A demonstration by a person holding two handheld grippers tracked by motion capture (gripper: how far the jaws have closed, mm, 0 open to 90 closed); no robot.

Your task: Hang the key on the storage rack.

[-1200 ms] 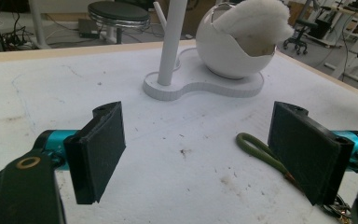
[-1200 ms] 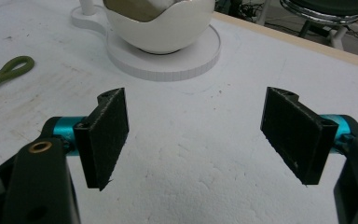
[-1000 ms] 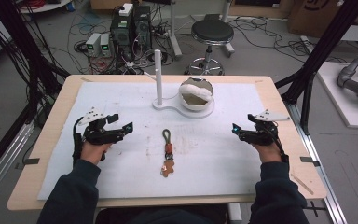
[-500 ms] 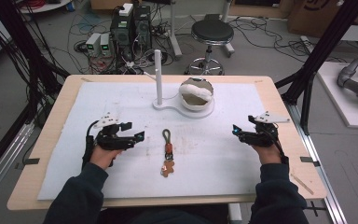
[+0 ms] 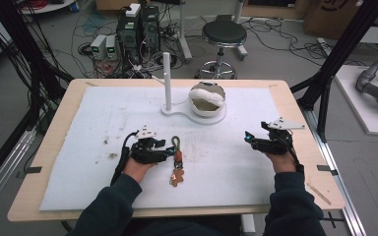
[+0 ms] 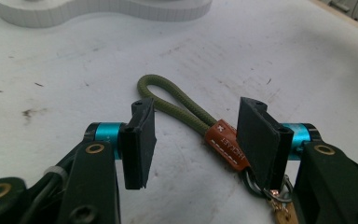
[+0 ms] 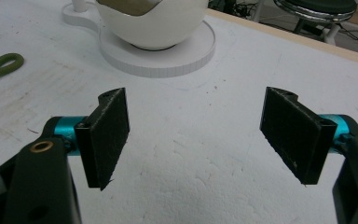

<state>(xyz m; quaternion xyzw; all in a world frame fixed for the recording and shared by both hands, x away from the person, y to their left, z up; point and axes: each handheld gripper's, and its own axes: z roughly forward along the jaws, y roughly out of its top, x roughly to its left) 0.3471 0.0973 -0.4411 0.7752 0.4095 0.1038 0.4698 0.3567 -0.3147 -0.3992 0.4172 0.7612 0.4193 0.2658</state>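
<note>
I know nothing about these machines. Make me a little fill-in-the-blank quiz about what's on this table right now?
1. The olive-green cord keychain has a leather tag coloured ____.
2. The keychain lies between the jaws of the ____ claw.
3. The white round bowl sits on a white base beside an upright white ____.
4. The right claw holds ____.

Missing words: brown; left; post; nothing

A grey floor (image 5: 39, 88) lies beyond the wooden counter (image 5: 59, 115). A round stool (image 5: 224, 34) stands there. Cables (image 5: 86, 29) and computer boxes (image 5: 138, 24) sit nearby.
</note>
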